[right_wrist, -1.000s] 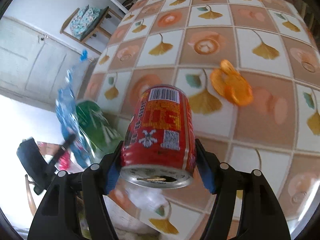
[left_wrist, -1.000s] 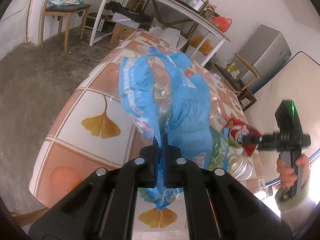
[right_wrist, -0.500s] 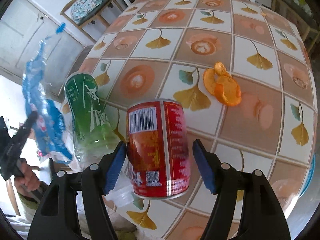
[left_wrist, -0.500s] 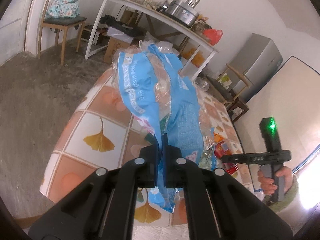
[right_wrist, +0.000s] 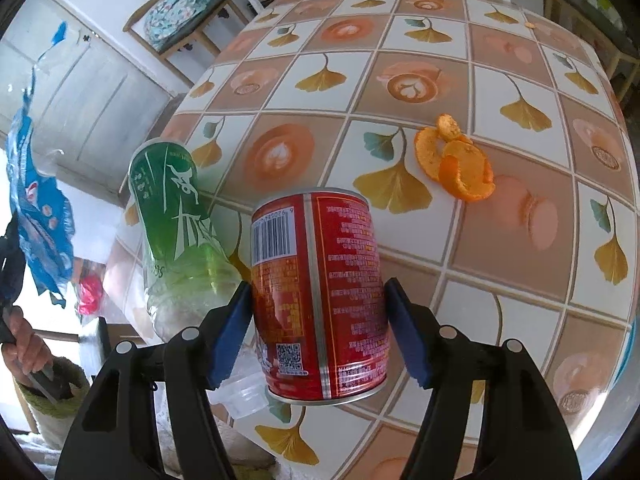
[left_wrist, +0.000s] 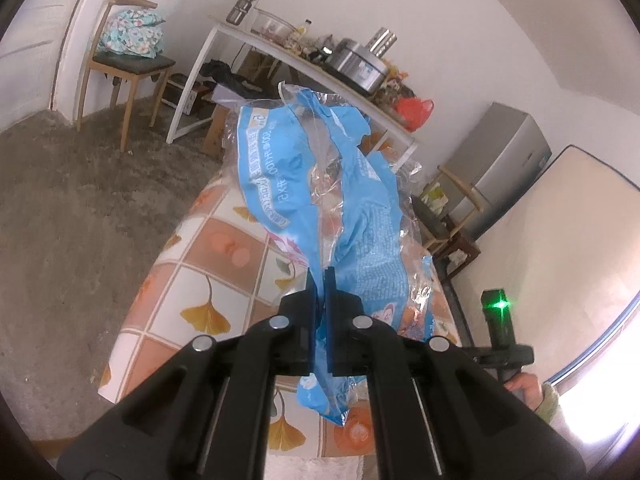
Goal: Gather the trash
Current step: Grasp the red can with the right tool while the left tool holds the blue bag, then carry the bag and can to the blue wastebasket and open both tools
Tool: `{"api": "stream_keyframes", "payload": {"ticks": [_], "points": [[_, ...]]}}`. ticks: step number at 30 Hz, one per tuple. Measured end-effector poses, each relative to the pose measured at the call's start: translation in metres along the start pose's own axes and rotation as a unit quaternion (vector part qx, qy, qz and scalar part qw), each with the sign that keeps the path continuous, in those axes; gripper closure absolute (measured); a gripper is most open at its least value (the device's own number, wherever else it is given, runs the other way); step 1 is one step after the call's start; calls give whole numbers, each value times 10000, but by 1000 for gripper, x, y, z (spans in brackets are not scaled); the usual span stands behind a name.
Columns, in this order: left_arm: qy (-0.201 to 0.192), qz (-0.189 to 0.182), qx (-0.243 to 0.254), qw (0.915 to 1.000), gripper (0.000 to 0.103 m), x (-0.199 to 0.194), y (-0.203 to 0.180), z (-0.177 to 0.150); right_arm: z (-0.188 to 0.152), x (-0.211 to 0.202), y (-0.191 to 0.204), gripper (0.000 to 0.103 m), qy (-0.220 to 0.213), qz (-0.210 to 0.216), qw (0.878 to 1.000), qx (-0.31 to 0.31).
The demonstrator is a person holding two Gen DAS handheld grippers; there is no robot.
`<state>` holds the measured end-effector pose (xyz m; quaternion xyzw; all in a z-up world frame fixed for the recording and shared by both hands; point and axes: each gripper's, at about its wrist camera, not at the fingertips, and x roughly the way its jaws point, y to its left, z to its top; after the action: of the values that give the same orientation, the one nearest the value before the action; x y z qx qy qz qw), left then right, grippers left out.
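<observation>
Trash fills both our grippers: left gripper (left_wrist: 320,292) pinched shut on the blue wrapper (left_wrist: 316,184), right gripper (right_wrist: 320,320) clamping the red can (right_wrist: 320,296), both lifted above the table (right_wrist: 500,240) for carrying off.

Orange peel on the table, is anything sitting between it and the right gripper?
Yes. The right gripper has the red can between its fingers, so the jaws are occupied. Beyond the can, only bare tablecloth lies before the orange peel.

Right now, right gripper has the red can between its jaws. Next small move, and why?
Probably lift the red can clear of the table. The right gripper has both pads against the can's sides. The left gripper already holds the blue plastic bag up, with no bin in view yet.
</observation>
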<state>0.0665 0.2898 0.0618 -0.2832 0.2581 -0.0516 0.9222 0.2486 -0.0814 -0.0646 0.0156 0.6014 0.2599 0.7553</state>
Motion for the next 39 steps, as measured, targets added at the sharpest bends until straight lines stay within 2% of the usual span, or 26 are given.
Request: {"api": "stream_keyframes", "payload": {"ticks": [8,14,22,31,39], "points": [[-72,-108,74,9999,101,-4,-11,1,-7,-22,-13,38,-282,149,9992,231],[-74,-369,229,9990,101,4,-34,-8,-13,-46,-25,38,-512,290,9975,381],[-68,-575,396,9975,101,2,-57,-23,-19,-65,-38,38,-710,253,9951,635],[-196,-704,549,9958,101,-19,-70,-33,-42,-97,-38,38,-1100,338,9898,835],[-161,-860,704,9937,101,-28,-87,-45,-73,-133,-49,38,-1506,491,9819,1038]]}}
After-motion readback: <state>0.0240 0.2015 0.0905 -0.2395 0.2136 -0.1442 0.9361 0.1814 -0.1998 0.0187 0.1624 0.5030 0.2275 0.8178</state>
